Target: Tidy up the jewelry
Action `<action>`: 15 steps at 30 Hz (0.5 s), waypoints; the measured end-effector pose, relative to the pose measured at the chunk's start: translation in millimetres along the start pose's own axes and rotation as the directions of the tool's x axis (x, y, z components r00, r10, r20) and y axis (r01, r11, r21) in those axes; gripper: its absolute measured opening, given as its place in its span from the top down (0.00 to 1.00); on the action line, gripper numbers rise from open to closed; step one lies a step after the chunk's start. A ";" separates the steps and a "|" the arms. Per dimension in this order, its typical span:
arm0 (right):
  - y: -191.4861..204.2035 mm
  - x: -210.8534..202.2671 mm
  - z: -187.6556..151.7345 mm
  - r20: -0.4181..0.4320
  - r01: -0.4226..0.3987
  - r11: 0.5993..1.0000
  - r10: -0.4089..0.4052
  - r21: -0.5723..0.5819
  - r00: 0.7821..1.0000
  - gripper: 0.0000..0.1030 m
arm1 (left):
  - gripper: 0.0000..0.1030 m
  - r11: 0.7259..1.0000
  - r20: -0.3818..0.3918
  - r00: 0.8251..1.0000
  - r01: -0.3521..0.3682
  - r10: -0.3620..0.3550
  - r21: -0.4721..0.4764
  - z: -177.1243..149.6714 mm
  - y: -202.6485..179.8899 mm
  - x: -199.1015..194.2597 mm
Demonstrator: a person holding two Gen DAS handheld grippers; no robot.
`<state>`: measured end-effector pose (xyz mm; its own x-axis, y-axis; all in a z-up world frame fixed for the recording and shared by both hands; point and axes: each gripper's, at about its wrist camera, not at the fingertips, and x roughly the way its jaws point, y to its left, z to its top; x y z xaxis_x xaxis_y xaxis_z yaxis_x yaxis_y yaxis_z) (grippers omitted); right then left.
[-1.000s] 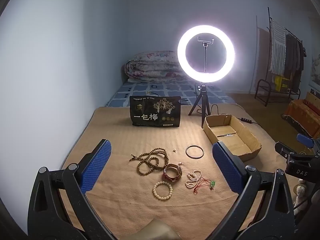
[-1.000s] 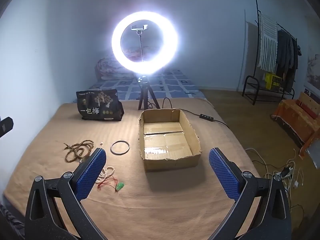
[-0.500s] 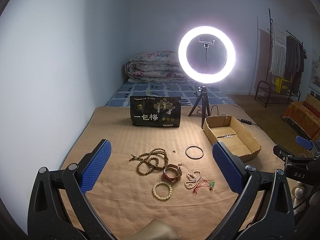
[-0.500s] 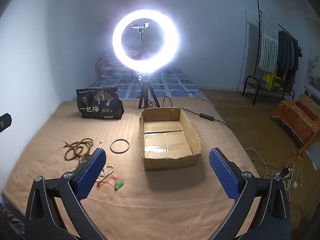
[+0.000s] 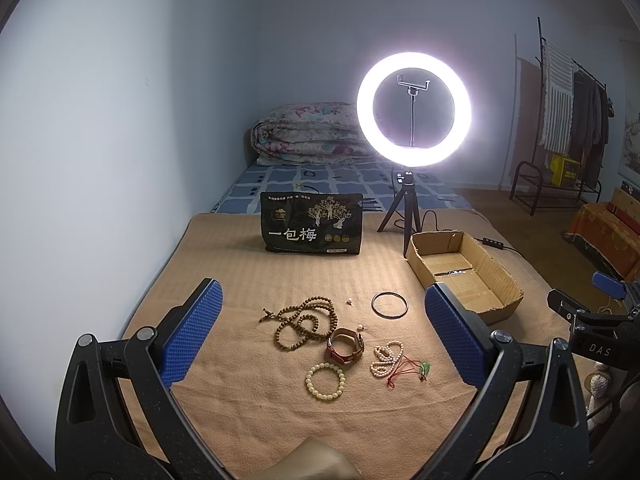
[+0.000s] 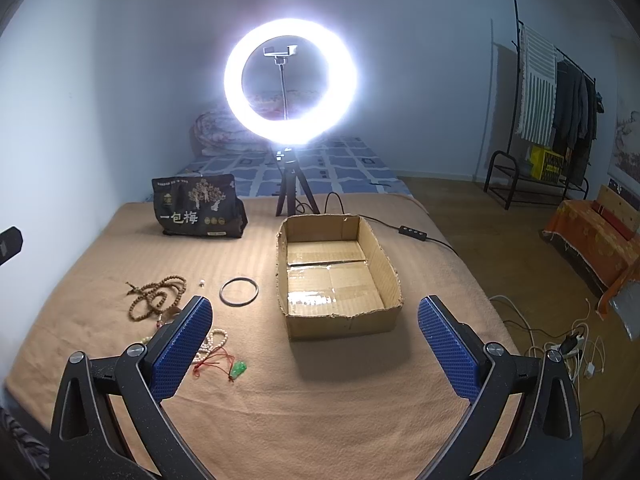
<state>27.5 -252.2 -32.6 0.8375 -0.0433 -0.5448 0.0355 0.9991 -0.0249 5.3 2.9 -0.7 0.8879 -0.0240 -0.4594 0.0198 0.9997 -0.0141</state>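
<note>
Jewelry lies on the tan blanket (image 5: 248, 272): a brown wooden bead strand (image 5: 305, 321), a black bangle (image 5: 389, 304), a brown leather watch (image 5: 346, 345), a cream bead bracelet (image 5: 325, 381), a pearl strand (image 5: 385, 356) and a red cord with a green pendant (image 5: 408, 370). An open cardboard box (image 5: 460, 270) stands to their right. My left gripper (image 5: 320, 308) is open and empty, held above the jewelry. My right gripper (image 6: 314, 322) is open and empty, in front of the box (image 6: 336, 276). The bangle (image 6: 239, 290) and wooden beads (image 6: 158, 295) lie left of it.
A black snack bag (image 5: 312, 229) stands at the back of the blanket. A lit ring light on a tripod (image 5: 413, 110) stands behind the box, its cable trailing right. Two tiny pearl studs (image 5: 350, 301) lie among the jewelry. Cables lie on the floor (image 6: 560, 344) to the right.
Both views have shifted very slightly; the grippers stay open and empty. Nothing on the blanket has moved.
</note>
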 end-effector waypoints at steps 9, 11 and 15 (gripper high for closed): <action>0.1 -0.1 -0.8 -0.001 0.000 1.000 0.000 -0.002 1.000 0.01 | 0.00 1.000 0.001 1.000 0.001 -0.001 0.001 -0.3 0.2 -0.3; -0.2 -0.4 -1.3 -0.001 -0.001 1.000 0.001 -0.001 1.000 0.01 | 0.00 1.000 0.002 1.000 0.000 0.000 0.001 0.0 1.1 0.3; 0.1 -0.1 -0.8 -0.001 0.000 1.000 0.000 -0.001 1.000 0.01 | 0.00 1.000 0.001 1.000 -0.002 0.002 0.000 -0.4 0.0 -0.3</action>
<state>26.9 -252.1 -33.2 0.8367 -0.0437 -0.5460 0.0355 0.9990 -0.0257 4.8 2.9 -0.9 0.8886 -0.0219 -0.4581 0.0180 0.9998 -0.0129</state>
